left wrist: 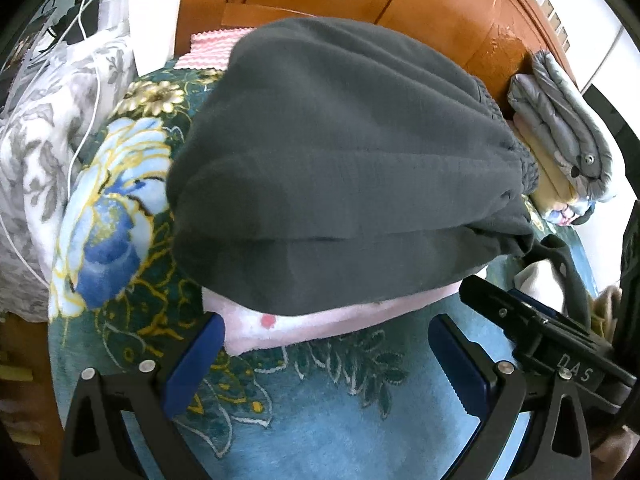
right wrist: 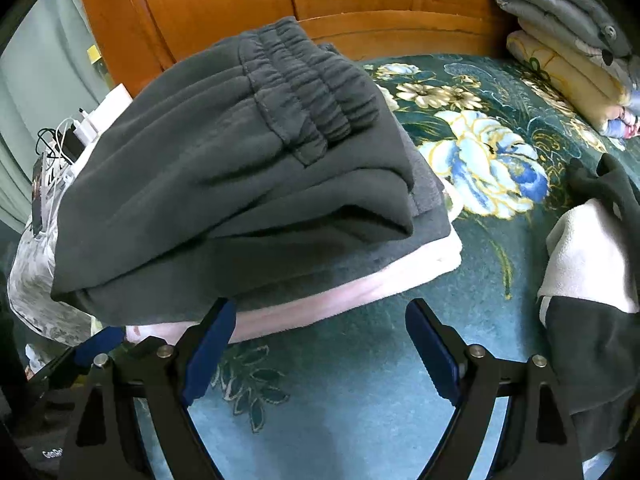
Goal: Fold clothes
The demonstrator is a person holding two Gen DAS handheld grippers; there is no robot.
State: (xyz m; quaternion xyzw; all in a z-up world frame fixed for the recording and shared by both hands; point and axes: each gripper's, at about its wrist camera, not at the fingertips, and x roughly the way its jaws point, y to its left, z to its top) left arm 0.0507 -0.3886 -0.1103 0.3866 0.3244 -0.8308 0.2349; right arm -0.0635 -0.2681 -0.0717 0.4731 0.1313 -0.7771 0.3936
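Now, my claws: left gripper [left wrist: 326, 354] and right gripper [right wrist: 320, 346] both released, empty.
Risk: nudging could topple the folded dark-grey fleece trousers [right wrist: 240, 168] off the pale pink folded garment [right wrist: 360, 292].

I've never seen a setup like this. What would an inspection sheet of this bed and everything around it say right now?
Surface: teal floral blanket covering the bed.
Job's things: folded dark grey sweatpants stacked on a folded pale pink garment; an unfolded dark grey and white garment lies to the right.
Clutter: pile of folded grey padded jacket and yellow bedding by the headboard; grey floral pillow.
Grippers: left gripper and right gripper both open, holding nothing, in front of the stack.
Cables: white and black charger cables beside the bed.
Surroundings: orange wooden headboard.
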